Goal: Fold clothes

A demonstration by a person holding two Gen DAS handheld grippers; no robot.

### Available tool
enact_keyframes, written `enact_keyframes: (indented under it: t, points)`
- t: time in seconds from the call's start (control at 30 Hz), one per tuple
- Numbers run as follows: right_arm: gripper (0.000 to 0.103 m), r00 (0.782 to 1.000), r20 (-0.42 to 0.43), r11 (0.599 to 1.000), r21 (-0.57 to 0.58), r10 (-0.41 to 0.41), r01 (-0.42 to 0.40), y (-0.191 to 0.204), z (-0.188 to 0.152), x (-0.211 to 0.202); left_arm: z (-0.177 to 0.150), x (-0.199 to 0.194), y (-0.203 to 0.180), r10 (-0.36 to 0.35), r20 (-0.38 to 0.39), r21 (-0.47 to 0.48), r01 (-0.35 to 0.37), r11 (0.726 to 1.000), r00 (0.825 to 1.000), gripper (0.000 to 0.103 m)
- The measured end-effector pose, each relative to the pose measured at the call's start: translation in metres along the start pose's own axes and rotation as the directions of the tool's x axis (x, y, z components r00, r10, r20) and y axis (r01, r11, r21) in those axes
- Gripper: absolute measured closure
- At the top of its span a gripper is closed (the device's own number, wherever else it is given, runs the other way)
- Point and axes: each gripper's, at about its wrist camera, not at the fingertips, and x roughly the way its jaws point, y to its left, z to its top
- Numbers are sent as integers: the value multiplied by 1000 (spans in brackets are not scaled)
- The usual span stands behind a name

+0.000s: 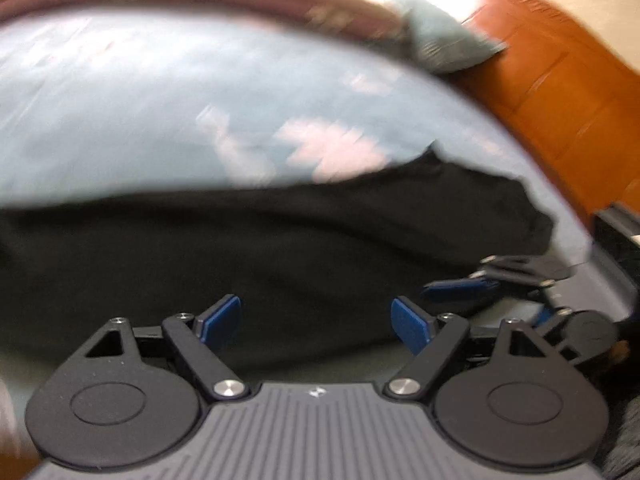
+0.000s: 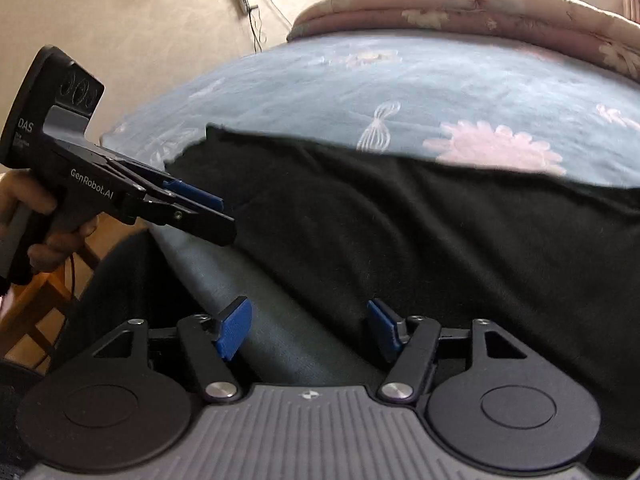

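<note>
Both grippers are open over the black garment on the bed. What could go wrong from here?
1. The black garment lies rumpled; a pinch may catch two layers or the blue bedsheet below.
2. The left gripper and right gripper sit close at the same edge and might collide.

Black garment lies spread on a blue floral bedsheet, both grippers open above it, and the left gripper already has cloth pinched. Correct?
Not quite. The left gripper holds nothing: the left wrist view shows its jaws apart over the black garment. The garment does lie on the blue floral bedsheet, and the right gripper is open too.

Two tools [image 1: 316, 320] [image 2: 310, 330], one black garment [image 2: 400, 220]
</note>
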Motion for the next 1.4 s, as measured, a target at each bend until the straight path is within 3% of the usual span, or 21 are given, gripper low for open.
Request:
enact_keyframes:
  t: [0.07, 0.2, 0.27, 0.37, 0.43, 0.53, 0.6, 0.67, 0.77, 0.83, 1.0, 1.13, 1.2, 1.33, 1.4]
  points:
    - [34, 1000, 29, 1000, 8, -2, 2, -5, 5, -4, 11, 9, -10, -77, 29, 31, 76, 997, 997, 20]
    - [34, 996, 83, 999, 30, -21, 18, -19, 14, -15, 12, 41, -20, -148, 8, 31, 148, 989, 989, 20]
    - [28, 994, 96, 998, 53, -50, 45, -38, 13, -28, 7, 59, -13, -155, -93, -58, 150, 987, 984, 22]
    - [19, 985, 118, 991, 71, -122, 114, -67, 5, -52, -11, 52, -12, -139, -97, -48, 134, 990, 986, 21]
    - [13, 971, 199, 985, 141, -129, 102, -91, -3, -73, -16, 45, -12, -120, -125, -73, 111, 991, 985, 21]
    - [6, 930, 328, 957, 281, -163, 69, -126, -16, -99, -11, 39, -28, -9, -179, 6, 11, 1000, 984, 22]
    - [4, 897, 392, 920, 390, -203, 38, -148, -27, -107, -2, 40, -46, 24, -145, 89, -11, 996, 989, 21]
    - [4, 886, 379, 880, 471, -268, 65, -159, -32, -108, 10, 47, -60, -2, -109, 121, 15, 992, 994, 21]
    - [3, 884, 329, 847, 516, -333, 127, -168, -35, -105, 20, 74, -80, -34, -93, 162, 48, 986, 995, 21]
    - [2, 888, 302, 837, 528, -347, 147, -170, -36, -102, 16, 95, -85, -2, -122, 173, 23, 985, 993, 21]
    - [0, 891, 278, 820, 549, -360, 161, -175, -42, -106, -13, 85, -86, 14, -116, 165, 5, 986, 993, 17]
    - [0, 899, 245, 794, 587, -363, 161, -181, -46, -105, -19, 71, -86, 37, -142, 168, -12, 986, 989, 17]
    - [0, 909, 227, 769, 624, -349, 140, -187, -46, -103, -6, 70, -89, 12, -118, 132, 4, 991, 993, 17]
    - [0, 917, 225, 746, 657, -329, 106, -192, -49, -104, 19, 92, -103, 26, -53, 167, -16, 986, 998, 16]
    - [0, 919, 227, 744, 661, -322, 97, -193, -52, -104, 25, 110, -100, 42, -81, 136, -31, 990, 996, 17]
